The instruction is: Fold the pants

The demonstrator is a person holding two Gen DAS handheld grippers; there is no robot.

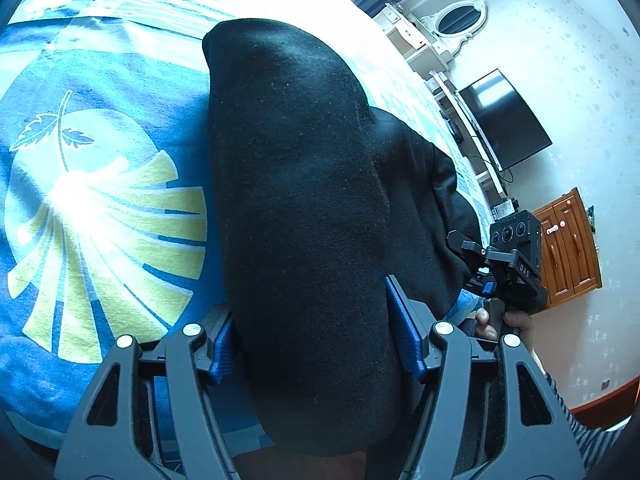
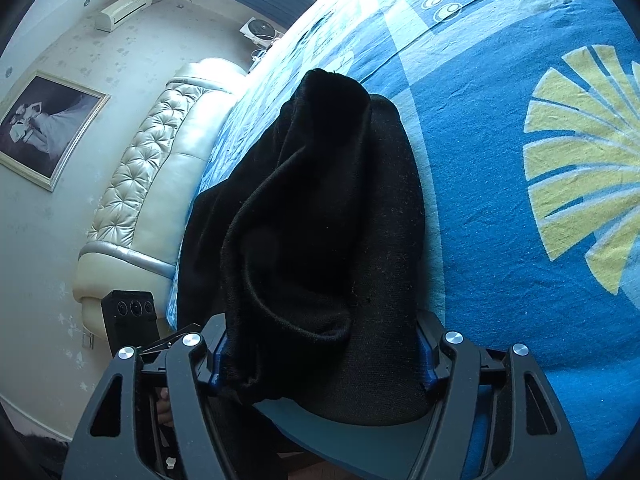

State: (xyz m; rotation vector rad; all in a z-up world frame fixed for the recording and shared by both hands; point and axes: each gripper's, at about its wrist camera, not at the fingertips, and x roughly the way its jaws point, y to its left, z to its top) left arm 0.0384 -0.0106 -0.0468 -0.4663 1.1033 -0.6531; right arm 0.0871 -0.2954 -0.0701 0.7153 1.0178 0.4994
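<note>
The black pants (image 1: 304, 200) hang lifted over the blue bed sheet (image 1: 100, 184). My left gripper (image 1: 316, 344) is shut on the pants, whose cloth fills the gap between the blue pads. My right gripper (image 2: 320, 356) is shut on the pants (image 2: 320, 220) too, and bunched folds drape forward from its jaws. The right gripper also shows in the left wrist view (image 1: 480, 260), at the right end of the cloth, with a hand behind it. The far ends of the pants rest toward the bed.
The bed sheet (image 2: 500, 160) has yellow leaf prints. A padded cream headboard (image 2: 160, 168) stands on the left in the right wrist view. A TV (image 1: 508, 120), white shelves and a wooden cabinet (image 1: 568, 248) stand by the wall.
</note>
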